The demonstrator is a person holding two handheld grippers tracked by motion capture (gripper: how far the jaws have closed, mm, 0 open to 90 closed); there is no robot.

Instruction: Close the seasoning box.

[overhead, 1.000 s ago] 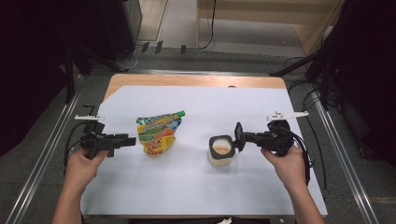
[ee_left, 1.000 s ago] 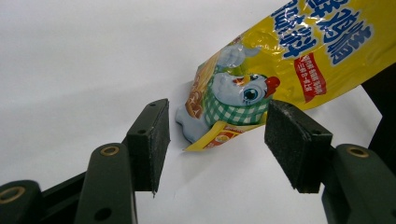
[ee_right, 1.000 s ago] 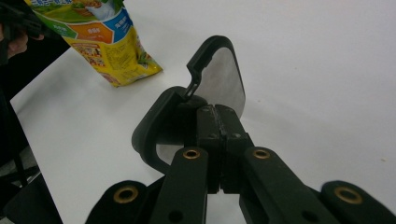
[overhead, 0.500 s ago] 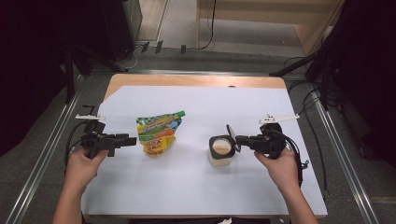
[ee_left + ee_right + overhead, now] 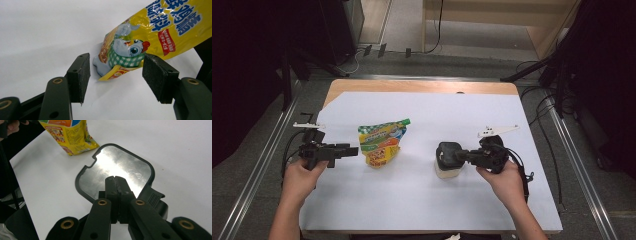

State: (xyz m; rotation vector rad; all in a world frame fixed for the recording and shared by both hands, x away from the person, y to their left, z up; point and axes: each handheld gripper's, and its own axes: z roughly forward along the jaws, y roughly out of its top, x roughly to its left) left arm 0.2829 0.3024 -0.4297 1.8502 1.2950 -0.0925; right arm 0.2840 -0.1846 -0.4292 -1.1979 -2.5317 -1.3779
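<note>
our right gripper [image 5: 115, 178] has its jaws pressed together with nothing between them, and in the right gripper view their tips lie on the shiny flip lid [image 5: 117, 173] of the small container [image 5: 447, 161], which sits right of centre in the high view. we cannot tell whether the lid is fully seated or only resting on the rim. we judge the step in hand to be pushing this lid down over the container.

our left gripper [image 5: 115, 75] waits with its jaws apart, pads clear of anything. the lower corner of the yellow snack pouch [image 5: 150, 32] lies just ahead of them, between the two pads in the frame but not touched. in the high view that gripper [image 5: 343, 150] is at the left, just beside the pouch [image 5: 382, 142], which lies flat on the white surface [image 5: 412, 200] left of centre, well apart from the container.

the next move, as we read it, calls for a steady downward press on the lid near its front edge, keeping the container from sliding or tipping. if the pouch is next, the left gripper needs to ease forward and close on that corner.
</note>
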